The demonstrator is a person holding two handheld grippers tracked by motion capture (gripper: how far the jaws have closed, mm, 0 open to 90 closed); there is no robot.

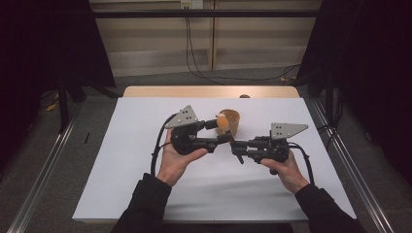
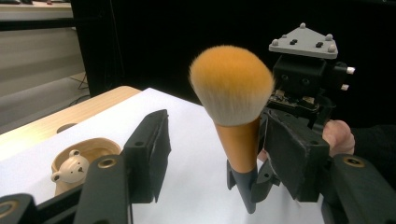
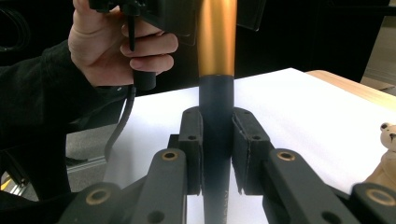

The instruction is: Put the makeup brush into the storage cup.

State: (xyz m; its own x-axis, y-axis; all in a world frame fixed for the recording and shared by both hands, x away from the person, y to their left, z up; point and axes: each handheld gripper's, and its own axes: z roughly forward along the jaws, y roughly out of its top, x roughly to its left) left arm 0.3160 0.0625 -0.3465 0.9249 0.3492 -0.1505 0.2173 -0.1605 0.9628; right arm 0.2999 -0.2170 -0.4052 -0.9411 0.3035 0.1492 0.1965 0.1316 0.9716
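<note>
Black jaws of the left gripper [image 1: 219, 130] stand apart on either side of the makeup brush [image 2: 233, 112], one pad close against its orange handle while the other stands clear. That brush stands upright above the white table cover [image 1: 145, 145], just in front of the wooden bear cup [image 1: 231, 119]. Further right, the right gripper [image 3: 217, 154] is clamped on the brush's dark lower handle.

A lab recording bay: black curtains [image 1: 43, 43] fill both upper corners, metal rails [image 1: 39, 165] run down the lower edges, cables [image 1: 194, 53] trail top centre, white-covered table [image 1: 145, 116] mid-frame.
</note>
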